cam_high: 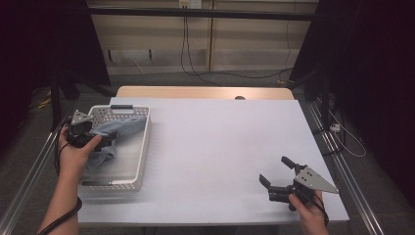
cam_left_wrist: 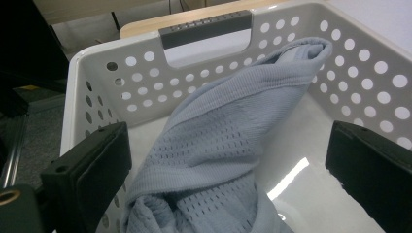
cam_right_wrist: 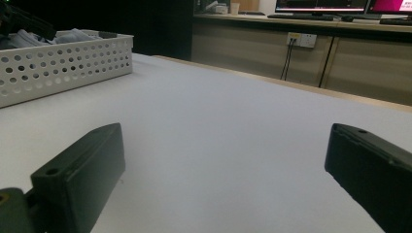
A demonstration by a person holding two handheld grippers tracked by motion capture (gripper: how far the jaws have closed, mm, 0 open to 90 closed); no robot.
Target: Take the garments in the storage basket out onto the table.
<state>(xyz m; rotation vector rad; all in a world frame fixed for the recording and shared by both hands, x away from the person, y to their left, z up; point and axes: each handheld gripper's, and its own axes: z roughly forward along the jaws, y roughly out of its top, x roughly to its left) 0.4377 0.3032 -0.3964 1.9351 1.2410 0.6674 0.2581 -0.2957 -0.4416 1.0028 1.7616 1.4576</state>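
Wide-open left gripper [cam_left_wrist: 228, 160] straddles a crumpled grey-blue mesh cloth [cam_left_wrist: 228, 145] in the white basket [cam_left_wrist: 145, 82]; right gripper [cam_high: 278, 172] open, empty.

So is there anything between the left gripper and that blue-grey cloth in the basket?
Nothing visible. The left gripper is open over the white perforated basket, and the blue-grey cloth lies directly between its fingers with no other item in front.

Dim room, dark edges; basket [cam_left_wrist: 311, 167] floor glare.
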